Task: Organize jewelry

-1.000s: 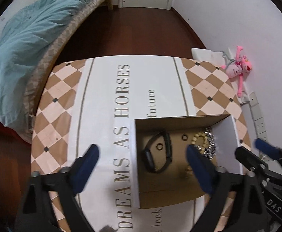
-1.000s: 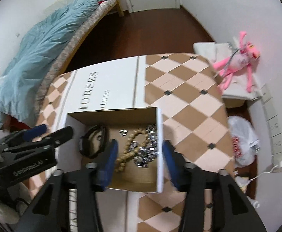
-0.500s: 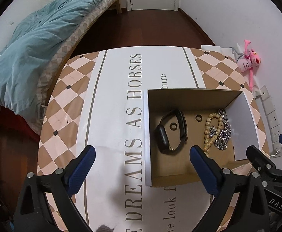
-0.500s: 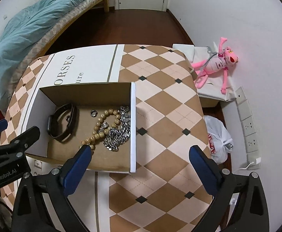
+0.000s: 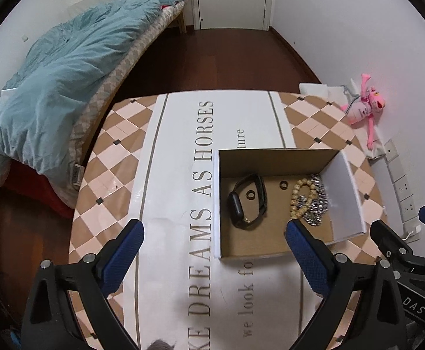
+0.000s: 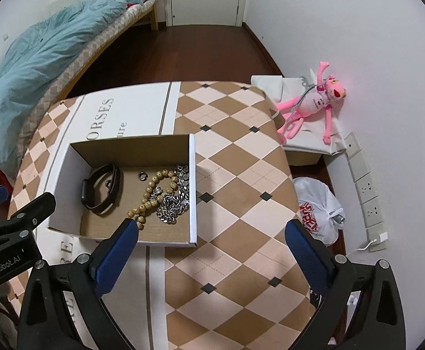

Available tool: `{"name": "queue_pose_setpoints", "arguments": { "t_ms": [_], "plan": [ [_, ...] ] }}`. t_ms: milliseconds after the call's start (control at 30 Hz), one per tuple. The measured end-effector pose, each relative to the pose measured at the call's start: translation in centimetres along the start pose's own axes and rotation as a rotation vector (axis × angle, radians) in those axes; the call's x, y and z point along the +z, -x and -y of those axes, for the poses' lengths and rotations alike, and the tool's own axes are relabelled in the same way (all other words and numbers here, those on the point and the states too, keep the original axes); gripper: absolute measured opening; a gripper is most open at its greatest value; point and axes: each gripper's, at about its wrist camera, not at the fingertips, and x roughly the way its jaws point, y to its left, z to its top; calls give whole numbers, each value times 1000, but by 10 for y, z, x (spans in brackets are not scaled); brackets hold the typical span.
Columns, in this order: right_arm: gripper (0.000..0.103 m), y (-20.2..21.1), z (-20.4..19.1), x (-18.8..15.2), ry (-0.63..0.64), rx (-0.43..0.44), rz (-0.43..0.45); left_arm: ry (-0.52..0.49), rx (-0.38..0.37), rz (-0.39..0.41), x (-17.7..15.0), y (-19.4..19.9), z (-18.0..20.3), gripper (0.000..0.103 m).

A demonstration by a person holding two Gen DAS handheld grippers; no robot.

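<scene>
An open cardboard box stands on the table. Inside lie a black watch band, a dark ring, a second small ring, a wooden bead bracelet and a silver chain. My left gripper is open and empty, held above the table in front of the box. My right gripper is open and empty, held above the box's near right corner.
The table wears a checkered cloth with printed lettering. A bed with a blue duvet stands at the left. A pink plush toy and a white plastic bag lie on the floor at the right, by wall sockets.
Both grippers have pulled back and up from the box. The right gripper's jaws have opened wide from a narrower stance over the beads and chain. The jewelry stays in the box.
</scene>
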Motion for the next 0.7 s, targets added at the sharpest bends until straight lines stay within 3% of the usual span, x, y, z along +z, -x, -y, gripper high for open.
{"name": "queue_pose_setpoints", "arguments": {
  "t_ms": [700],
  "plan": [
    [102,183,12,-40,-35,-5,241,18,-20,170,-33,154,-9,100]
  ]
}}
